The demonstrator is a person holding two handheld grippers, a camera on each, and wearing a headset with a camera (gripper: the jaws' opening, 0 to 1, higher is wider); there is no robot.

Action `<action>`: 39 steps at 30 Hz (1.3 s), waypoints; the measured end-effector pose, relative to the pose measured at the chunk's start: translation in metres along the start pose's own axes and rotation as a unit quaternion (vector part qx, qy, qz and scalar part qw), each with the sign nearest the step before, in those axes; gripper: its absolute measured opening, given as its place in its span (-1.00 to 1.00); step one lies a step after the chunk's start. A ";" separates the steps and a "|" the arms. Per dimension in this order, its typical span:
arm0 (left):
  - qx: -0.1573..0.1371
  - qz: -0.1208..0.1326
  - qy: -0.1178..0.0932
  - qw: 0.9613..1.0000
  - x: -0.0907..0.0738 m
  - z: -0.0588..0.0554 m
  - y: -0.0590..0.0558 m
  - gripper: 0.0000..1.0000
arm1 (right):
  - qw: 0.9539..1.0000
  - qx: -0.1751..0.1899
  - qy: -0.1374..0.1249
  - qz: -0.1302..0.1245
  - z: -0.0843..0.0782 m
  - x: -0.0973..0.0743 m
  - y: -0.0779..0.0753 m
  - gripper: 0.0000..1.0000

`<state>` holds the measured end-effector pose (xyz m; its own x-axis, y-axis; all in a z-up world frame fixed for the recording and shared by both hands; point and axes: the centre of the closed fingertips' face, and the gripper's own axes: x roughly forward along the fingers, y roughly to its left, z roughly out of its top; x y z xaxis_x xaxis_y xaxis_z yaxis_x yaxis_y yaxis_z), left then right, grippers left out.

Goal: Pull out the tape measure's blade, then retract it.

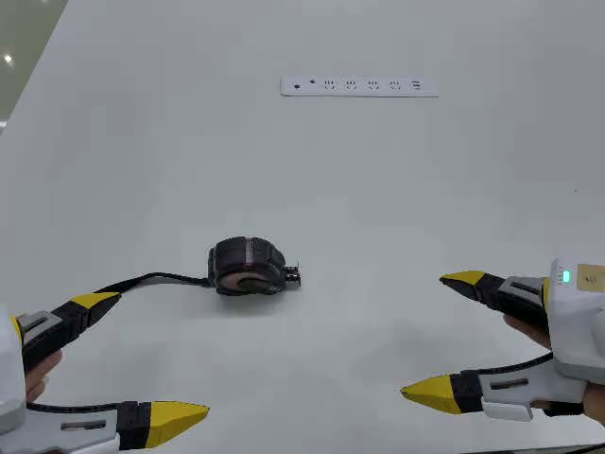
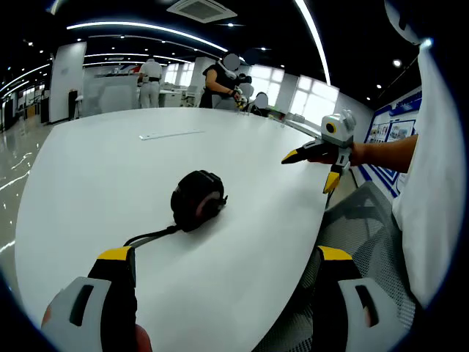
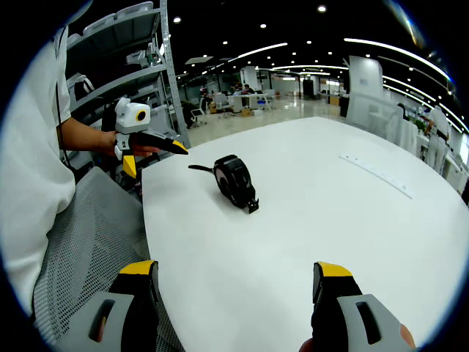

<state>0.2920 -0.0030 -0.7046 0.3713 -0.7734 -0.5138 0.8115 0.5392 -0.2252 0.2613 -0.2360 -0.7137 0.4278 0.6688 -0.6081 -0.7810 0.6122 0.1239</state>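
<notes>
A black tape measure (image 1: 248,267) lies on its side on the white table, its blade tip (image 1: 294,276) pointing right and a black wrist strap (image 1: 156,280) trailing left. The same tape measure (image 2: 197,199) sits ahead of the left jaws, and the tape measure (image 3: 235,179) lies ahead of the right jaws. My left gripper (image 1: 151,357) stands open at the lower left, short of the strap. My right gripper (image 1: 444,336) stands open at the lower right, well apart from the blade tip. Neither holds anything.
A white power strip (image 1: 359,86) lies at the far side of the table (image 1: 378,189). The table's near edge runs just below the grippers. People stand beyond the table's far side (image 2: 220,77); metal shelving (image 3: 132,59) stands to one side.
</notes>
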 end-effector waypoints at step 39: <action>0.016 -0.028 0.009 0.999 0.023 0.018 0.014 0.70 | 0.999 -0.021 0.022 0.021 0.002 0.022 -0.017 0.73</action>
<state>0.3202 -0.0187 -0.7051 0.3167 -0.7958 -0.5161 0.8450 0.4839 -0.2276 0.2851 -0.2305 -0.7277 0.3741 0.6746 -0.6363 -0.8173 0.5641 0.1175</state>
